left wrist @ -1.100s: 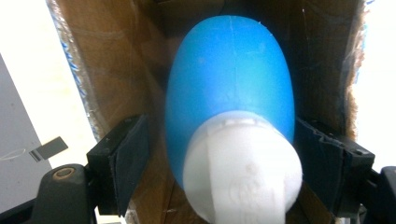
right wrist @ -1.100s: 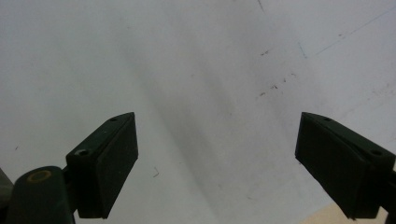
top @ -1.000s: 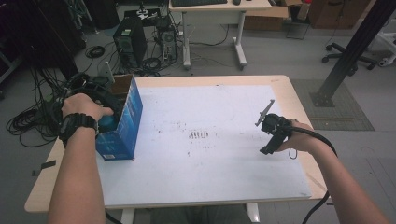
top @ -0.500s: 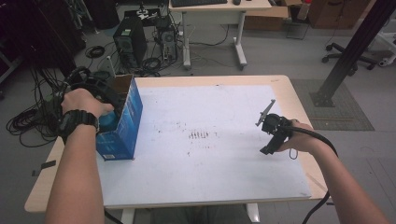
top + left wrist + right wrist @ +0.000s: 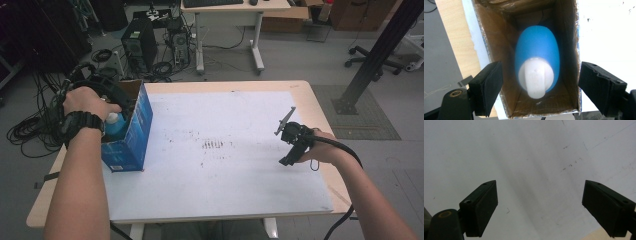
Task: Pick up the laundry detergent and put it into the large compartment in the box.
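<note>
**Blue bottle sits inside open carton, left gripper spread above it**

On the high view, a blue cardboard carton with an open top and brown inner walls (image 5: 131,131) stands at the 9 o'clock edge of the white sheet-covered table (image 5: 225,185). Inside it sits a blue plastic bottle with a white cap (image 5: 115,123), its pale top just visible beyond the person's left hand (image 5: 85,100), which wears a black wristwatch (image 5: 80,122).

The left gripper view looks straight down into the carton (image 5: 499,50). The bottle (image 5: 537,57) is smooth, rounded and egg-shaped in outline, a saturated matte blue, with a white cap at its 6 o'clock end; the cap is blurred. It is enclosed by the brown cardboard walls. The left gripper (image 5: 540,87) has its jaws spread wide, one at 8 o'clock and one at 4 o'clock, both outside the carton's walls and touching nothing.

The right gripper (image 5: 295,145) is held over the table at 3 o'clock on the high view, well apart from the carton, a black cable (image 5: 345,150) trailing back along the forearm. In the right gripper view its jaws (image 5: 537,207) are also spread wide, with bare, lightly scuffed white tabletop (image 5: 529,157) between them.
</note>
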Motion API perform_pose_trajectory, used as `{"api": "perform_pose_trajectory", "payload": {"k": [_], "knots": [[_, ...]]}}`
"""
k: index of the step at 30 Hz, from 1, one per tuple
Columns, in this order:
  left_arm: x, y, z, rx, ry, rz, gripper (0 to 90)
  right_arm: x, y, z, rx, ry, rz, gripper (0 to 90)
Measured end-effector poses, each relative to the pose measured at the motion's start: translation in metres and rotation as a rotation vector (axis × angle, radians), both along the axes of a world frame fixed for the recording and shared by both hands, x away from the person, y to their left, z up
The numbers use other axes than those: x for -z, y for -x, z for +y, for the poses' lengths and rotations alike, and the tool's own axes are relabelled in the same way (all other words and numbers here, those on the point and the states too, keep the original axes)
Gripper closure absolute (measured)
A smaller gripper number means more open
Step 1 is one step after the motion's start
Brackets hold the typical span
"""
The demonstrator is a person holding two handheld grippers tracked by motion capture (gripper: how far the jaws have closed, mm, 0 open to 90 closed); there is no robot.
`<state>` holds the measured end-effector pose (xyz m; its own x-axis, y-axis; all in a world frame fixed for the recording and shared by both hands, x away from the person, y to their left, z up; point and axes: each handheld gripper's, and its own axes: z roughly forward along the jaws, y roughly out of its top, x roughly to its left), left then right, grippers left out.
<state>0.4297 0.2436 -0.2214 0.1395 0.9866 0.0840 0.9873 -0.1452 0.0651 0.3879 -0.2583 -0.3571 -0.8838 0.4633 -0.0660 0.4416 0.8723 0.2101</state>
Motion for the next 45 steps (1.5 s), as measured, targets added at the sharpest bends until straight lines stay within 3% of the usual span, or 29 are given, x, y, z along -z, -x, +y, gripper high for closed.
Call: {"api": "perform_pose_trajectory", "payload": {"k": [24,45], "knots": [[-0.028,0.003,-0.008,0.028,0.002,-0.022,17.7,-0.005,0.001,0.001,-0.002,-0.002,-0.005,13.3],[-0.037,0.003,-0.025,0.090,0.002,-0.037,12.0,-0.007,0.003,-0.002,0.000,-0.005,-0.007,13.3]]}}
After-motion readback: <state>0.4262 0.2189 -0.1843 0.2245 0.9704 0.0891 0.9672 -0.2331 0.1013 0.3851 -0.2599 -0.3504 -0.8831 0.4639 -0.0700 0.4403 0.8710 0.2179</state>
